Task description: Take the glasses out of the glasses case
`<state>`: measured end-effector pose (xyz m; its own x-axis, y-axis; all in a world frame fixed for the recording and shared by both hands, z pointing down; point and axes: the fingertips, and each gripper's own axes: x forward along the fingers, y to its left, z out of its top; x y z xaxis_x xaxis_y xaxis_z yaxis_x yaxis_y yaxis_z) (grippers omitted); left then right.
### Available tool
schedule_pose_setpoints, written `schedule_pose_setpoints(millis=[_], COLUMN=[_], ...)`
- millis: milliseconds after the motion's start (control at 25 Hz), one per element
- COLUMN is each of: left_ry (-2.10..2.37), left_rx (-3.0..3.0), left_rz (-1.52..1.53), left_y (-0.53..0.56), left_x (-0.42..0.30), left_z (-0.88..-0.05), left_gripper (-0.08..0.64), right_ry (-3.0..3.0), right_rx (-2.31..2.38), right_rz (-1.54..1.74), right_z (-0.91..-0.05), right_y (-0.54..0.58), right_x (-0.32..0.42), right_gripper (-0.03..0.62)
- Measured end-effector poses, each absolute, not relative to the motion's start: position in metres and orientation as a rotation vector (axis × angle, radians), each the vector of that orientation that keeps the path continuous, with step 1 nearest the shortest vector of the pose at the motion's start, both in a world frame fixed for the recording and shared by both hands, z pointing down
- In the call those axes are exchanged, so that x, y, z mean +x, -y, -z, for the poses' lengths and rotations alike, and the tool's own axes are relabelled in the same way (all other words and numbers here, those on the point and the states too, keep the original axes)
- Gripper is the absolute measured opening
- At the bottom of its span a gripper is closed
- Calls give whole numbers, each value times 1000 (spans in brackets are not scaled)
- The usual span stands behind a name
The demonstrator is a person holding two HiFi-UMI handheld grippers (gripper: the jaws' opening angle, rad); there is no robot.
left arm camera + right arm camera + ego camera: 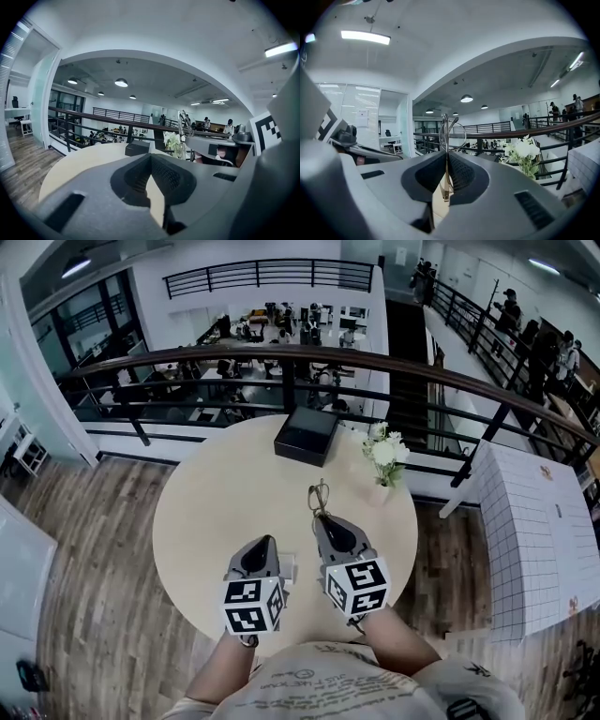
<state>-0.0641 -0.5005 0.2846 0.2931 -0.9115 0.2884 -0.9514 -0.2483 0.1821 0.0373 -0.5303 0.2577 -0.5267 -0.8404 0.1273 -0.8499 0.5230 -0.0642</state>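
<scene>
Right gripper (323, 518) up first: pinched shut on the glasses (446, 129), thin metal frame nipped edge-on between the pads, lenses poking up past the tips, one temple hanging down through the gap. Left gripper (265, 542) just beside it at 9 o'clock, drawn together at the tips with nothing between them, idling low over the near edge.

Now by size. Round pale desk (206, 502) underneath both, mostly bare. Dark glasses case (307, 436) at 12 o'clock from the right gripper, near the far rim and well apart from the tips; open or shut, impossible to call from here. White flowers (385, 454) at about 1 o'clock, to the right of the case, near but not touching it. And smallest of all, the glasses again, seen from the head view (320, 495): out of the case, clear of it, long axis running from the tips toward 12 o'clock, lenses leading.

So, as a judgement: extraction looking done, frame free and in the right gripper alone. Key relation for any next move: bare desk lying straight ahead between tips and case, flowers off at 1 o'clock to steer clear of. Thin grip on a thin frame, so some risk of twisting or slipping.
</scene>
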Motion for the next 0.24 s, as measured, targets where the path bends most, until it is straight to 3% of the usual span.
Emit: schedule_pose_setpoints(millis=[240], left_ry=[1700], left_rx=[2257], left_rz=[-166], left_y=[499], left_x=[-63], left_z=[-275], left_gripper=[6], right_ry=[2686], right_rx=[1471], right_rz=[-159], right_z=[-251], right_y=[530], right_x=[36], right_gripper=[25])
